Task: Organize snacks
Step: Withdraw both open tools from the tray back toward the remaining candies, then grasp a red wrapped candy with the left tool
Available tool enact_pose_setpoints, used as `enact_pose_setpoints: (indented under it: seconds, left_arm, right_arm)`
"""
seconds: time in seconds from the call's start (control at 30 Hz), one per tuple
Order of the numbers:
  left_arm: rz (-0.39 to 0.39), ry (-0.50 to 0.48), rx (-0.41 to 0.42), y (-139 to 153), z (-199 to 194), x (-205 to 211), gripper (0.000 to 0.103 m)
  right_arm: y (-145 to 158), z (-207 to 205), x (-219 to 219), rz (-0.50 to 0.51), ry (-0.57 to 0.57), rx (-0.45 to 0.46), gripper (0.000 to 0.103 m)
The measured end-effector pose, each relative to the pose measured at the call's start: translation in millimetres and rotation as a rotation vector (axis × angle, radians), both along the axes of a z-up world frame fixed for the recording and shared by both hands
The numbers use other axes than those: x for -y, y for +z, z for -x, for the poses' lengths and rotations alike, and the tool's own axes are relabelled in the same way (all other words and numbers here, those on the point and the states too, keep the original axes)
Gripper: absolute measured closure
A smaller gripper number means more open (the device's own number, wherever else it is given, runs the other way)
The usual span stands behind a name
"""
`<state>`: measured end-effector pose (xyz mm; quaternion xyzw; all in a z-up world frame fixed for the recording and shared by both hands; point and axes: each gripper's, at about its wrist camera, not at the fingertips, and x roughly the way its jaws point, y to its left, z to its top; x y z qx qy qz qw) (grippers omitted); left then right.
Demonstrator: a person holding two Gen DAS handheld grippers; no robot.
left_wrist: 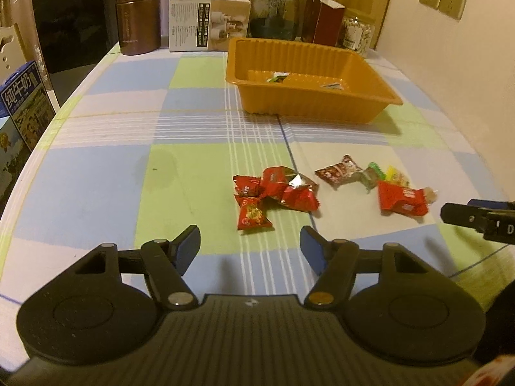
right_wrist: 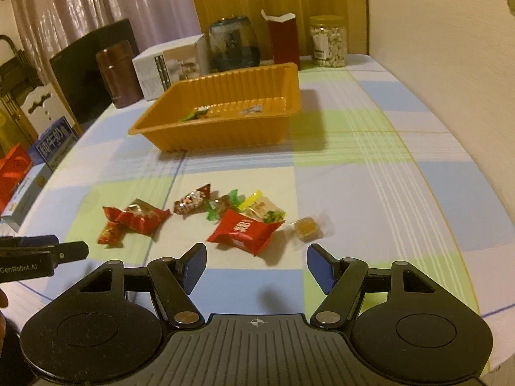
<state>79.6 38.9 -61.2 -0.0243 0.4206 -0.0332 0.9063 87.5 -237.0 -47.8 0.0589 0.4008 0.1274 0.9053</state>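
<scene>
On the left side of the table [left_wrist: 96, 167], which has a checked cloth in blue, green and white, a blue milk carton [left_wrist: 24, 103] stands at the edge. Behind it there is a dark screen [left_wrist: 70, 29], then a brown flask [left_wrist: 138, 16] and a white box [left_wrist: 209, 22] along the far edge.

The left gripper [left_wrist: 250, 241] hangs over the cloth with its jaws apart and nothing between them. Just in front of it lies a small group of red snack packets [left_wrist: 273, 193], touching each other, and one red candy [left_wrist: 252, 215] is nearest to the fingers.

Further back, near the middle, stands the orange tray [left_wrist: 309, 103]. Two small wrapped snacks [left_wrist: 280, 78] lie already on its bottom. Behind the tray there are a dark glass jar [left_wrist: 275, 13], a red carton [left_wrist: 328, 22] and a clear jar of nuts [right_wrist: 328, 41].

To the right of the first group lies a second group: a dark red candy [right_wrist: 191, 202], a green-wrapped candy [right_wrist: 222, 207], a yellow packet [right_wrist: 260, 207] and a bigger red packet [right_wrist: 246, 231], which partly covers the yellow one. A clear-wrapped brown sweet [right_wrist: 307, 228] lies just beside them, alone.

The right gripper [right_wrist: 256, 262] is released too, its jaws spread and empty, above the cloth close to the bigger red packet and the brown sweet.
</scene>
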Motion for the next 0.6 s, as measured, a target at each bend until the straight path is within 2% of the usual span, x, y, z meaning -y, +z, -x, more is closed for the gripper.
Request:
enact_pose_setpoints:
  seconds: [0.13, 0.3, 0.37, 0.43, 0.5, 0.6]
  left_arm:
    - [-0.025, -0.006, -0.002, -11.8, -14.5, 1.5, 0.051]
    - [-0.013, -0.005, -0.005, -25.2, -32.3, 1.5, 0.063]
    - [-0.018, -0.006, -0.009, -29.7, -38.7, 2.4, 0.064]
    - [-0.023, -0.008, -0.02, -35.5, -45.0, 2.5, 0.069]
    - [-0.023, -0.013, -0.027, -37.8, -47.5, 3.0, 0.08]
    - [-0.024, -0.02, -0.025, -35.6, -44.3, 3.1, 0.08]
  right_arm:
    - [-7.7, -10.6, -2.8, 0.027, 0.03, -0.002, 0.034]
    - [-13.1, -23.9, -9.9, 0.061, 0.083, 0.016, 0.034]
    - [-14.7, -28.9, -13.7, 0.078, 0.106, 0.027, 0.034]
    - [-16.6, -33.7, -17.1, 0.093, 0.121, 0.033, 0.034]
    - [-18.8, -38.7, -20.2, 0.106, 0.137, 0.038, 0.034]
    - [-20.8, -45.3, -23.5, 0.122, 0.156, 0.047, 0.034]
